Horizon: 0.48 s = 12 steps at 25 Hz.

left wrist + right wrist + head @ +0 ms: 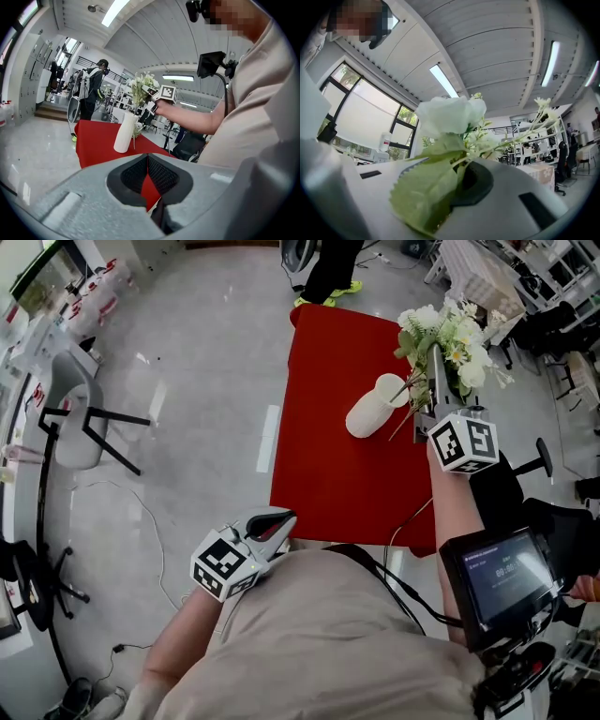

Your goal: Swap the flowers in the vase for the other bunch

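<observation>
White fake flowers with green leaves [448, 332] are clamped by the stems in the right tool [434, 360], up over the red-clothed counter [328, 446], stem ends just beside the mouth of the tall white ceramic vase [373, 409]. The left tool [278, 524] is closed on nothing, parked by the torso. Stems should probably be lined up straight over the opening and lowered gently, with the grip only let go once they're well inside. The vase could be tipped by a sideways nudge, so steadying it with the idle tool wouldn't hurt.
</observation>
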Available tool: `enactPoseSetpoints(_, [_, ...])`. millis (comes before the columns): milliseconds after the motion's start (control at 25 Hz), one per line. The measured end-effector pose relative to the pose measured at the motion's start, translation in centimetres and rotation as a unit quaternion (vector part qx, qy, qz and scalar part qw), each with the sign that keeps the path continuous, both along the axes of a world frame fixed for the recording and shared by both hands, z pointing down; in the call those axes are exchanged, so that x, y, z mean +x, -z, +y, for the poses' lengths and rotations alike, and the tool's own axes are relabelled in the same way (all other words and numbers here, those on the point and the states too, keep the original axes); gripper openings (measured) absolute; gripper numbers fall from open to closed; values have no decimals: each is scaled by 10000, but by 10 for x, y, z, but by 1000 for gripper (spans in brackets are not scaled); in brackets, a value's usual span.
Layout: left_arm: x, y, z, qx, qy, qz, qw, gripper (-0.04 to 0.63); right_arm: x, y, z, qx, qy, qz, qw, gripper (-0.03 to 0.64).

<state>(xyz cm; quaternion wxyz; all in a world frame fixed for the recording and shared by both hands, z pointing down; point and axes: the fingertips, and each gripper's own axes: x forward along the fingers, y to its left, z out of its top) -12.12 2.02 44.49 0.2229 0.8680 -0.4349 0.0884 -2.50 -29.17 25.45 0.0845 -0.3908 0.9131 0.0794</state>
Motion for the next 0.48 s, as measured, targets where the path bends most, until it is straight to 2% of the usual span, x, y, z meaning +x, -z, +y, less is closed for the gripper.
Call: enactPoseSetpoints(480, [-3,-14,14,-103,-155,33,9998,8,-10,-63,7,-281,-127,289,9991,81])
